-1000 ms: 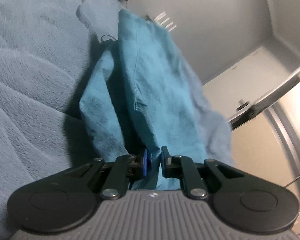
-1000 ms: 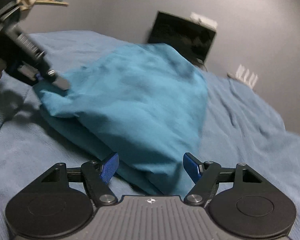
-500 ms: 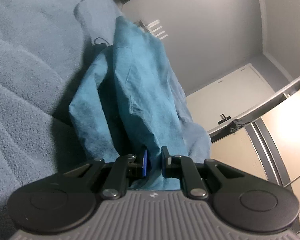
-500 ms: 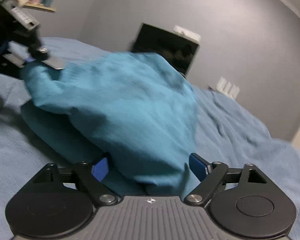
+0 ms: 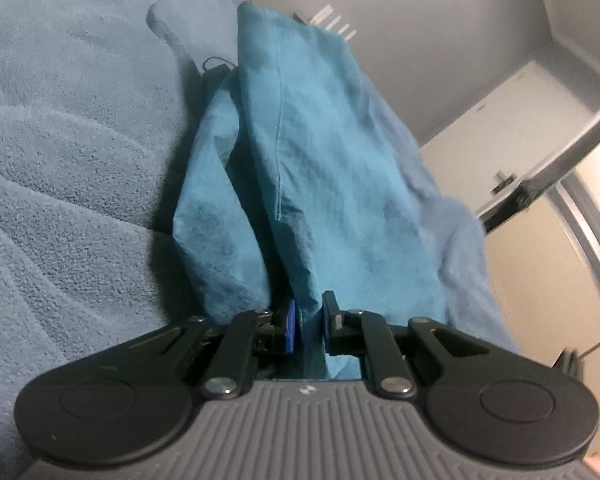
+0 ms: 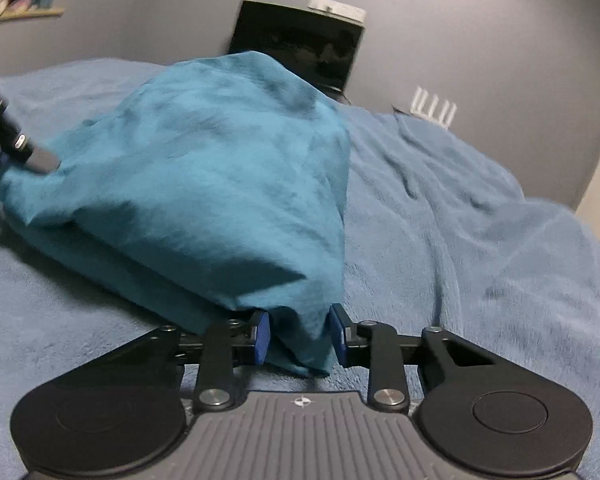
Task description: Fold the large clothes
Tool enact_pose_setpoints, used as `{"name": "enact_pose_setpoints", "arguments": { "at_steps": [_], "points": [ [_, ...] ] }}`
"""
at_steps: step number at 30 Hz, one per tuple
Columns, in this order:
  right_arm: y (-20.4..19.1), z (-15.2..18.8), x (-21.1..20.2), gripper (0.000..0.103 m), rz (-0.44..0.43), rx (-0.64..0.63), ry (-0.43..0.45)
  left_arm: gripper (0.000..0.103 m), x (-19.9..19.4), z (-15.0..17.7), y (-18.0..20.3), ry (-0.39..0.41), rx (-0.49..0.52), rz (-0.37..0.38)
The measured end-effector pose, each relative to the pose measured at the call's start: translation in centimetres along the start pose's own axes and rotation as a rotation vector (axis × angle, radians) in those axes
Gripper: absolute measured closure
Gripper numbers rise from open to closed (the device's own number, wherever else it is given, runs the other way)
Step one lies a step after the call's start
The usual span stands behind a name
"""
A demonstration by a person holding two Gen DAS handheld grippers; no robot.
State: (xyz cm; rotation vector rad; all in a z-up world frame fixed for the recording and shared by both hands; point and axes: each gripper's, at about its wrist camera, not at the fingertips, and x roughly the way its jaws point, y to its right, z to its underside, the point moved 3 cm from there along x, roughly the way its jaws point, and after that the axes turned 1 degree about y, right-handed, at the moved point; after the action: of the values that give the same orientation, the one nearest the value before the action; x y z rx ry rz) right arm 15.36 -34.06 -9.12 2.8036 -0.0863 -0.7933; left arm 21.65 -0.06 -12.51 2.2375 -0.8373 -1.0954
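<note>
Two claws now bracket the same teal garment, one at each near corner.

Left wrist view: my left claw is clenched on a bunched edge of the garment, pads pressed tight on the cloth, as it was a second ago. The cloth rises from the pads to a raised far edge with a stitched seam running along it. To the left lies the bed blanket, bare and wrinkled; a fold of the garment rests on it just left of the claw. To the right are the wall and a door frame, well apart from the cloth. Open room for moving lies to the left, over the blanket.

Right wrist view: my right claw has just been closing, and the near corner of the garment now sits between its blue pads. The pads touch the cloth on both sides, so I judge this claw is grasping the corner, though lightly. The left claw shows at the far left, holding the opposite corner. With both corners held, the garment can be lifted and carried over for a fold. The bed to the right of the garment is bare blanket. A dark screen stands beyond the far edge of the bed, against the wall.
</note>
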Motion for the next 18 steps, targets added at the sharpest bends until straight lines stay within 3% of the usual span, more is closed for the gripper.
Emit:
{"name": "enact_pose_setpoints", "arguments": {
  "at_steps": [3,7,12,15,18],
  "points": [
    [1.7,-0.1,1.3,0.057,-0.028,0.122,-0.065,0.094,0.6,0.2,0.7,-0.013,0.056,-0.042],
    [3.3,0.0,1.4,0.058,-0.059,0.261,-0.135,0.094,1.1,0.0,0.6,-0.015,0.065,-0.062],
    [3.8,-1.4,-1.5,0.059,-0.201,0.307,0.033,0.094,1.4,-0.1,0.9,-0.022,0.073,-0.072],
    [3.5,-2.7,-1.8,0.059,-0.199,0.289,0.129,0.094,1.3,0.3,1.3,-0.025,0.086,-0.079],
    [2.8,-3.8,-0.3,0.061,-0.210,0.248,0.137,0.094,1.3,0.3,1.3,-0.025,0.095,-0.086]
  ]
}}
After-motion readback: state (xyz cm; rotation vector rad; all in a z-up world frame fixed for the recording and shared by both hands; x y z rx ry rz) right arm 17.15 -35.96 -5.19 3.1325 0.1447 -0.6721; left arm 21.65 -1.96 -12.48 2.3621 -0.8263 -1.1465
